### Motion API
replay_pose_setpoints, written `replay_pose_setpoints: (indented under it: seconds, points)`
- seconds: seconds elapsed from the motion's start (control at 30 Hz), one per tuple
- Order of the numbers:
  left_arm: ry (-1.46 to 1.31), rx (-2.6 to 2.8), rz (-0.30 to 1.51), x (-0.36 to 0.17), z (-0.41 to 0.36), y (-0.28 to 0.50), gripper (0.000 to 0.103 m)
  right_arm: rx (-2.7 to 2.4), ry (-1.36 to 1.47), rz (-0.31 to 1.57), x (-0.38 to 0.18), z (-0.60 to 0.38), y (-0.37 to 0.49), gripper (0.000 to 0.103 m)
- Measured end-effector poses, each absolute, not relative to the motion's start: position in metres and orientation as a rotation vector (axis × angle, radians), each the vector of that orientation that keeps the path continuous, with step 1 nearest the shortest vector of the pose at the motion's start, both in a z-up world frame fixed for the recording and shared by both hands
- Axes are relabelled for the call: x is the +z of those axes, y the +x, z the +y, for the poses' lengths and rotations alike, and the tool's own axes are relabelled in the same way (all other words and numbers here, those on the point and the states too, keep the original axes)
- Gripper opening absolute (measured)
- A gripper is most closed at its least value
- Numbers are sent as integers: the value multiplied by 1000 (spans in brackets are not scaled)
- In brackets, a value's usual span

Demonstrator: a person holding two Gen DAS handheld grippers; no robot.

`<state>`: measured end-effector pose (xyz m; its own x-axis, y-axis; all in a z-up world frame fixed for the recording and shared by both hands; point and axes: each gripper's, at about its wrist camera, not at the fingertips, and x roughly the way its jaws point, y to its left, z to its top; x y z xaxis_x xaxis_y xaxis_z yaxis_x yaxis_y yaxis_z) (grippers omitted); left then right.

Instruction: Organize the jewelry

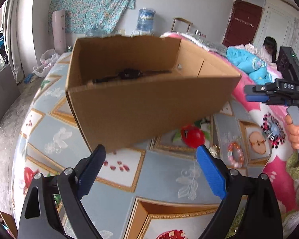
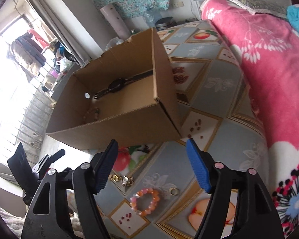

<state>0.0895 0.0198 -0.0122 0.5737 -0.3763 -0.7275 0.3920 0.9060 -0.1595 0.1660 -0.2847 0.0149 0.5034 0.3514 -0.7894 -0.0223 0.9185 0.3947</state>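
An open cardboard box [image 1: 149, 103] stands on the patterned tablecloth; it also shows in the right wrist view [image 2: 129, 91]. A black watch [image 2: 117, 85] and a pale bead bracelet [image 2: 92, 113] lie inside it. An orange-pink bead bracelet [image 2: 145, 201] lies on the cloth below my right gripper [image 2: 151, 157], with a gold ring [image 2: 174, 191] and small gold pieces [image 2: 122, 179] near it. The bracelet also shows in the left wrist view [image 1: 235, 155]. My left gripper [image 1: 150, 153] is open and empty in front of the box. My right gripper is open and empty; it appears from the side in the left wrist view [image 1: 249, 93].
A pink flowered blanket [image 2: 269, 69] is heaped on the right. A person [image 1: 270, 47] sits at the far right. A water jug [image 1: 146, 19] stands by the back wall. Clothes and bags lie at the left by the window.
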Motion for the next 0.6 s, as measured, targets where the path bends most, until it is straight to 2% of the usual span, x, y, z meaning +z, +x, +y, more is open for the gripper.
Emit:
replay_pose_setpoints:
  seconds: [0.03, 0.23, 0.27, 0.33, 0.6]
  points:
    - [28, -444, 864, -17, 19, 88, 90, 206, 343, 1035, 12, -287, 161, 79]
    - [90, -379, 942, -38, 16, 87, 90, 66, 254, 1119, -2, -292, 143, 87]
    - [99, -369, 950, -40, 17, 87, 91, 39, 220, 1116, -1, -292, 139, 92]
    - [115, -349, 973, -44, 17, 87, 91, -3, 160, 1095, 3, -290, 135, 94]
    - [199, -334, 1006, -54, 8, 85, 97, -192, -148, 1016, 26, -284, 128, 95]
